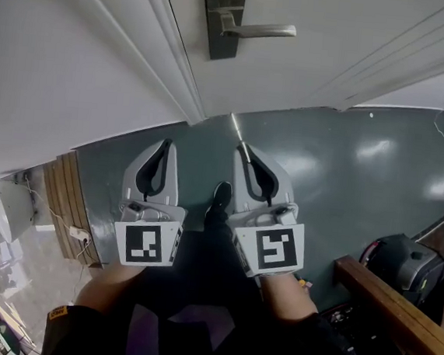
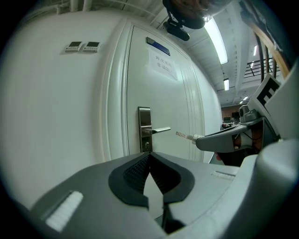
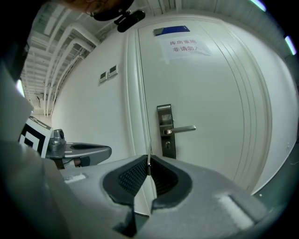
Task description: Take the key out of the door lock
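Sticking out past the tips of the right gripper (image 1: 249, 152), the key (image 1: 239, 131) is clamped between its fingers (image 3: 131, 175), apart from the door lock (image 3: 166, 130) on the far door (image 3: 215, 102). Beside it, the left gripper (image 1: 166, 144) has its fingers touching at the tips, holding nothing. The left gripper view shows the key's blade side-on; the right gripper view shows only a thin edge.
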A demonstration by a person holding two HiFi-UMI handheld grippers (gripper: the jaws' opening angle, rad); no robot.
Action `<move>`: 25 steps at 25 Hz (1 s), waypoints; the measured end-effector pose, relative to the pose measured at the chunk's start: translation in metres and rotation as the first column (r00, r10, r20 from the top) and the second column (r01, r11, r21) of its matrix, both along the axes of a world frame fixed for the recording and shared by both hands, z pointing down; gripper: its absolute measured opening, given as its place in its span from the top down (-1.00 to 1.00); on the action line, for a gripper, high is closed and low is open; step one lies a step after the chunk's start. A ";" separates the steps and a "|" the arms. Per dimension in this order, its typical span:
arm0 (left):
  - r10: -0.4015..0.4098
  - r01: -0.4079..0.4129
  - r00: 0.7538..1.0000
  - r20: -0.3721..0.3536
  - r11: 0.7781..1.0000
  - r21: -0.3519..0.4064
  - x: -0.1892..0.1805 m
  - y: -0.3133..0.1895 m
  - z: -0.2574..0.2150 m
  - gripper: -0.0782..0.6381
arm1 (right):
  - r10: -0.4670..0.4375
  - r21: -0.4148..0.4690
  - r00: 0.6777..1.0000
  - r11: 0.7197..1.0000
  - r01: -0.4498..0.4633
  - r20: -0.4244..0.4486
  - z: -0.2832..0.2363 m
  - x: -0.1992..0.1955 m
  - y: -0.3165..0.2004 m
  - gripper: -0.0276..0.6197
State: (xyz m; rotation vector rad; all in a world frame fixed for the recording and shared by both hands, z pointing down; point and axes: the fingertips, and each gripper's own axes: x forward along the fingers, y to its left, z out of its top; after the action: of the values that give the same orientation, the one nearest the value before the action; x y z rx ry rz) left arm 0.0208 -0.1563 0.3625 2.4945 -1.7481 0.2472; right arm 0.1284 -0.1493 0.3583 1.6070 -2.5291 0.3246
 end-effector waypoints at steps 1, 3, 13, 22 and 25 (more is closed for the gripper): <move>0.004 -0.004 1.000 0.001 1.000 0.002 -0.004 0.003 0.000 0.73 | 0.008 -0.003 1.000 1.000 -0.008 -0.004 0.002 -0.003 0.003 0.87; 0.013 -0.013 1.000 0.002 1.000 0.002 -0.016 0.012 0.002 0.73 | 0.028 -0.010 1.000 1.000 -0.028 -0.011 0.007 -0.011 0.012 0.87; 0.099 -0.099 0.994 -0.038 0.995 0.014 -0.124 0.085 0.010 0.73 | 0.139 -0.017 0.989 0.990 -0.140 -0.058 0.017 -0.110 0.097 0.87; 0.218 -0.216 0.971 -0.092 0.976 0.034 -0.184 0.148 -0.003 0.73 | 0.233 -0.014 0.967 0.972 -0.236 -0.101 -0.002 -0.181 0.170 0.87; 0.235 -0.232 0.965 -0.114 0.972 0.043 -0.189 0.165 -0.007 0.73 | 0.257 -0.006 0.961 0.966 -0.259 -0.105 -0.009 -0.187 0.187 0.87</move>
State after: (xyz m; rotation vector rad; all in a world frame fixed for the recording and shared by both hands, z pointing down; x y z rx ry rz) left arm -0.1686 0.0088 0.3554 2.6749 -1.4238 0.0864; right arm -0.0589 0.0381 0.3494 1.8973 -2.2361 0.2822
